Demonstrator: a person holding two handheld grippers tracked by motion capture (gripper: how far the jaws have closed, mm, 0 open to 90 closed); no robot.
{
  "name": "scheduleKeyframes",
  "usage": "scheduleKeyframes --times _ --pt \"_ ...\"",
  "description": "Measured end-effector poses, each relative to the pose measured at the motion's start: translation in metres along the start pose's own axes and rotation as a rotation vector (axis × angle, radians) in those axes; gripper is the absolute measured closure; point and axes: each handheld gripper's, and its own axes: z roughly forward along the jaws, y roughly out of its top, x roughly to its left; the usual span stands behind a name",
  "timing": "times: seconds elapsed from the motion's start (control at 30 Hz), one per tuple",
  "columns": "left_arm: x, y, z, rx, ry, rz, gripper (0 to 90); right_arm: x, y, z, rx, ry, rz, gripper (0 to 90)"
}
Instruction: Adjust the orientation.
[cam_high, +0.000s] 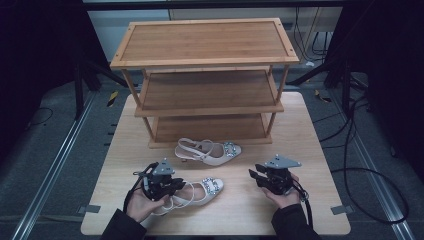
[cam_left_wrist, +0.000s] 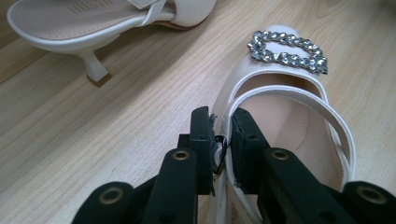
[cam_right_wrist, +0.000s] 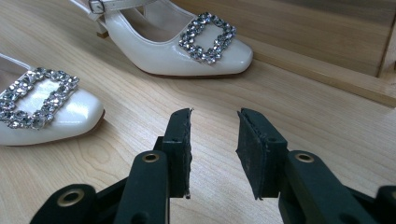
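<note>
Here my left gripper (cam_left_wrist: 219, 135) is clenched on the thin side wall of the near white glossy heeled shoe with a crystal buckle (cam_high: 200, 190), lying on the light wooden table (cam_high: 305, 135). The hold is narrow, so I think the shoe can twist or slip when lifted. My right gripper (cam_right_wrist: 214, 140) is released, holding nothing.

Two white jewel-buckled heeled shoes: near shoe (cam_high: 200, 192), far shoe (cam_high: 210, 150).

Dim, bluish high view w/ dark surroundings; gripper views brighter, soft overhead light, jaws slightly blurred up close.
</note>
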Motion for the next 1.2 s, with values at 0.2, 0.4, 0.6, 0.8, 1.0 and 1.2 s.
scheduleKeyframes --times 0.2,0.4,0.6,0.8,1.0,1.2 --pt "0.002 -0.005 -0.022 -0.113 0.016 -0.037 54.3 -0.001 0.000 -0.003 -0.023 -0.018 -0.004 60.0" --pt "0.012 -0.027 -0.050 -0.179 0.040 -0.044 40.8 -0.009 -0.002 -0.007 -0.044 -0.050 0.008 54.8" --pt "0.012 -0.040 -0.075 -0.297 0.040 -0.062 33.6 -0.013 -0.003 -0.010 -0.052 -0.068 0.014 52.5" --pt "0.009 -0.050 -0.094 -0.343 0.074 -0.089 26.0 -0.014 -0.004 -0.011 -0.058 -0.080 0.013 49.6" --pt "0.007 -0.075 -0.094 -0.326 0.096 -0.096 19.7 -0.016 -0.005 -0.014 -0.070 -0.093 0.018 46.5" --pt "0.006 -0.090 -0.090 -0.298 0.087 -0.079 13.9 -0.018 -0.007 -0.012 -0.076 -0.104 0.020 42.0"
